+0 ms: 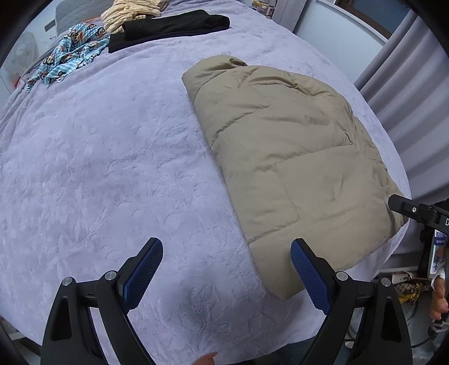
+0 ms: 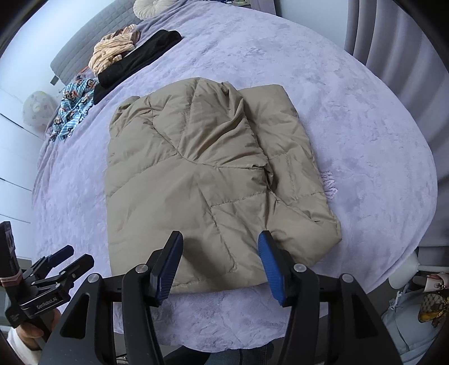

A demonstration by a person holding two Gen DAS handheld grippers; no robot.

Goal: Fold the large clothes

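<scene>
In my right wrist view the beige puffer jacket (image 2: 207, 179) lies folded on the lavender bedspread (image 2: 364, 118), filling the middle of the frame, its near hem just above my fingers. My right gripper (image 2: 221, 264) stands partly open over that hem with nothing between the blue pads (image 2: 270, 269); they do not press on the fabric. In the left wrist view the jacket sits right of centre, running from the upper middle toward the lower right, and my left gripper (image 1: 227, 275) is spread wide at the bottom of the frame over bare bedspread beside the jacket's near corner, holding nothing. Toward the upper left of both views a black folded garment (image 1: 174, 26), a cream striped garment (image 1: 126, 12) and a blue cartoon-print cloth (image 1: 73, 47) lie together, well apart from the jacket.
</scene>
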